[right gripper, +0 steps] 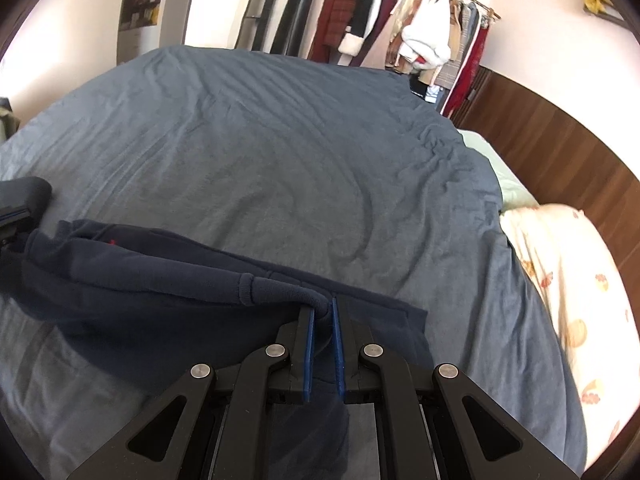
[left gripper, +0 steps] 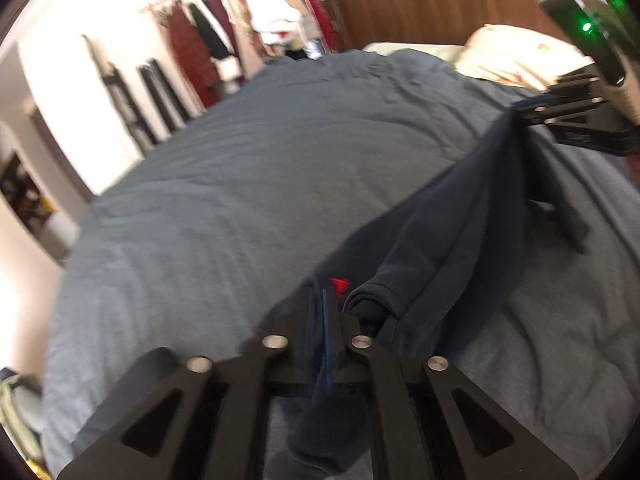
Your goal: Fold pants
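Note:
Dark navy pants [left gripper: 452,216] hang stretched between my two grippers just above the blue-grey bed cover [left gripper: 240,184]. My left gripper [left gripper: 326,300] is shut on one end of the pants, next to a small red logo [left gripper: 340,283]. My right gripper [right gripper: 323,308] is shut on the other end, a bunched ribbed hem. In the right wrist view the pants [right gripper: 140,276] run left toward the left gripper [right gripper: 16,216] and part of the fabric rests on the cover [right gripper: 280,140]. In the left wrist view the right gripper [left gripper: 520,110] shows at the far right.
A cream floral pillow [right gripper: 560,280] lies at the head of the bed by a wooden headboard [right gripper: 560,148]. A clothes rack [right gripper: 400,20] with hanging garments stands beyond the far side of the bed. A pale green sheet [right gripper: 504,176] shows beside the pillow.

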A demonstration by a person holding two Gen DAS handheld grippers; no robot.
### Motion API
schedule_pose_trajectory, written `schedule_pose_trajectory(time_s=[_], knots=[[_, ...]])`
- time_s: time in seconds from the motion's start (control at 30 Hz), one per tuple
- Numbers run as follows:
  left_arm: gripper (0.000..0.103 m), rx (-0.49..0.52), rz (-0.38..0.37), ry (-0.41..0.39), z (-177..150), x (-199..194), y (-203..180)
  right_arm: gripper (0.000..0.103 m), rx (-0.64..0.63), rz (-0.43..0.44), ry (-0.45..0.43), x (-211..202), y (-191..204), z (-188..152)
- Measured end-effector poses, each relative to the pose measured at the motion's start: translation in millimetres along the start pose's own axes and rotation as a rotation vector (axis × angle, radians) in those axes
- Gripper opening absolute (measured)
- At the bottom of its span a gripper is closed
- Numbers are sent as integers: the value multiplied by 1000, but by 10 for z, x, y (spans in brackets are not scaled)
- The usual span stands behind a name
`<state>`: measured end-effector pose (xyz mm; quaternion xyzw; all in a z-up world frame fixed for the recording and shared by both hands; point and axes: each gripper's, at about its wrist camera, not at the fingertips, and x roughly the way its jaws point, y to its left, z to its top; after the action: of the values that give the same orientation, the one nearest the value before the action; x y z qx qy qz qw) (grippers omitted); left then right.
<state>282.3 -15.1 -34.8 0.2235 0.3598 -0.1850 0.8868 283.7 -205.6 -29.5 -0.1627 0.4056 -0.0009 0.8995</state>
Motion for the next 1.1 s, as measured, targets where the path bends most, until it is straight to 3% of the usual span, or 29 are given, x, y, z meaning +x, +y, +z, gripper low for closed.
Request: schedule_pose_trajectory(time_s=[0.07, 0.27, 0.4, 0.5, 0.6, 0.73, 0.93, 1.0, 1.03, 1.1], knots=[[32, 2, -75, 12, 4, 23, 62, 9, -25, -6, -3, 46, 46, 23], [33, 41, -181, 67, 27, 130, 1, 9, -43, 4, -9, 162, 108, 143], [34, -8, -264, 80, 13, 34, 10, 9, -44, 2, 0, 257, 106, 205], [44, 42, -300, 67, -34, -113, -166, 9, -51, 5, 3, 295, 130, 230], [46, 79, -378, 99, -141, -153, -456, 9, -41, 10, 5, 317, 129, 253], [46, 114, -353, 120, -295, -132, -724, 9, -33, 13, 5, 317, 112, 251], [46, 91, -215, 143, -486, 41, -874, 9, -29, 10, 7, 313, 82, 234], [36, 82, -193, 148, -505, 101, -872, 9, -26, 9, 8, 311, 77, 223], [18, 59, -211, 153, -500, 121, -831, 9, -26, 8, 9, 313, 78, 222], [18, 20, -244, 154, -482, 102, -718, 9, -22, 10, 12, 316, 83, 219]])
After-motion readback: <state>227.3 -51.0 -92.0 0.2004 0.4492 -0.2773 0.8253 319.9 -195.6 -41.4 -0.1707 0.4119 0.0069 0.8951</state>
